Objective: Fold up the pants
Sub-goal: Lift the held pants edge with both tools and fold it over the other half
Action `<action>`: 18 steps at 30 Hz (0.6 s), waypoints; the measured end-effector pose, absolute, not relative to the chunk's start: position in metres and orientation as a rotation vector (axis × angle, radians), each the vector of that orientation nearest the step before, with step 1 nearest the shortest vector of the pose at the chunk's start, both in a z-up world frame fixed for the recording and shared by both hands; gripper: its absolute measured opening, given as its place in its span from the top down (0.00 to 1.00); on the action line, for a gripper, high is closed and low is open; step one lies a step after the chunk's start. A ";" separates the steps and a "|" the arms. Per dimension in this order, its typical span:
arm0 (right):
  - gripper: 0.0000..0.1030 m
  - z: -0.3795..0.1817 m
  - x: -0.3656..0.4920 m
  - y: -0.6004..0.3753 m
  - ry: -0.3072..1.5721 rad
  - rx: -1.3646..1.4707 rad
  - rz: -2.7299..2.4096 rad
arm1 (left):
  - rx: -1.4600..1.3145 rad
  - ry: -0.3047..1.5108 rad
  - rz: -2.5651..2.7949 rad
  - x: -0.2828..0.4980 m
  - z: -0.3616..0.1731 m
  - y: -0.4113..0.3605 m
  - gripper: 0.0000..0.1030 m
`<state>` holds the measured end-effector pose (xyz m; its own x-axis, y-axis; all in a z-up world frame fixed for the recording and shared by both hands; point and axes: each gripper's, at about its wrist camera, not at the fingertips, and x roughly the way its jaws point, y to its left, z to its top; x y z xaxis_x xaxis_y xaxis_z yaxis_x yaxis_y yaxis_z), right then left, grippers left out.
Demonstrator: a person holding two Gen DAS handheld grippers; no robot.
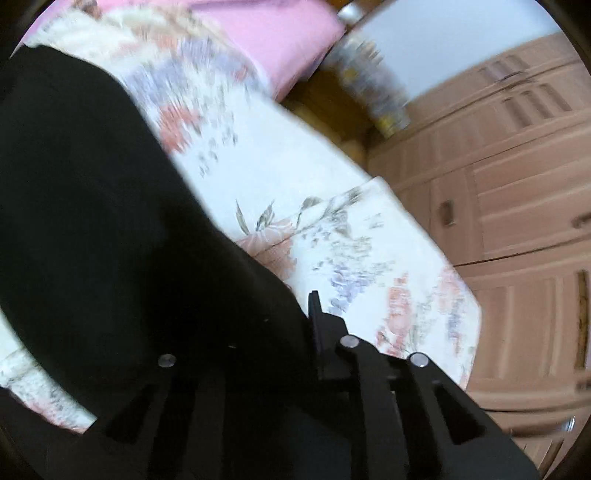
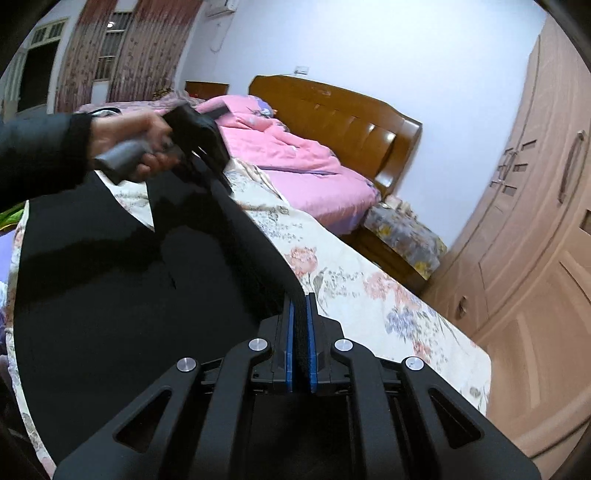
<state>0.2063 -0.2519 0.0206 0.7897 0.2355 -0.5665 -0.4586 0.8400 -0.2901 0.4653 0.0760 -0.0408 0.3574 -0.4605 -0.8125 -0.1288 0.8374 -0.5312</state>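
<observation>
Through the left wrist camera, your left gripper (image 1: 312, 325) is clamping nearly closed on the black fabric pants (image 1: 92, 221), which are spreading ahead and left of it over the floral cotton bedspread (image 1: 295, 177). Through the right wrist camera, your right gripper (image 2: 300, 332) is pinching the pants' (image 2: 129, 295) edge between its blue pads (image 2: 290, 343), the cloth running forward to your left hand (image 2: 129, 136).

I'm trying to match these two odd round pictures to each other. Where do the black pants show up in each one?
Left wrist view: the black pants fill the left half, running down to the left gripper.
Right wrist view: the pants cover the lower left, one edge lifted and pinched in the right gripper.
Shared landmark: the floral bedsheet beneath the pants, with the pink quilt beyond.
</observation>
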 end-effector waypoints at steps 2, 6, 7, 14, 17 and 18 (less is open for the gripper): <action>0.92 0.026 0.197 -0.251 0.520 -0.409 0.377 | -0.531 1.043 -0.256 0.421 -0.006 0.088 0.88; 0.92 0.033 0.152 -0.255 0.477 -0.332 0.424 | -0.428 0.674 -0.331 0.289 0.049 0.113 0.88; 0.89 0.029 0.140 -0.255 0.491 -0.314 0.440 | -0.424 0.641 -0.342 0.253 0.044 0.120 0.86; 0.17 -0.030 0.059 -0.281 0.703 -0.062 0.380 | -0.507 0.840 -0.306 0.144 -0.092 0.149 0.35; 0.17 -0.032 0.031 -0.315 0.684 0.166 0.317 | -0.549 0.773 -0.304 0.122 -0.097 0.165 0.22; 0.17 -0.034 0.023 -0.323 0.680 0.229 0.311 | -0.553 0.768 -0.293 0.119 -0.094 0.167 0.20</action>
<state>0.0230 -0.3231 -0.0341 0.7343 0.3538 -0.5794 -0.2059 0.9293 0.3066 0.1195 0.1669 -0.0943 0.6891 -0.4425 -0.5739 0.0515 0.8198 -0.5703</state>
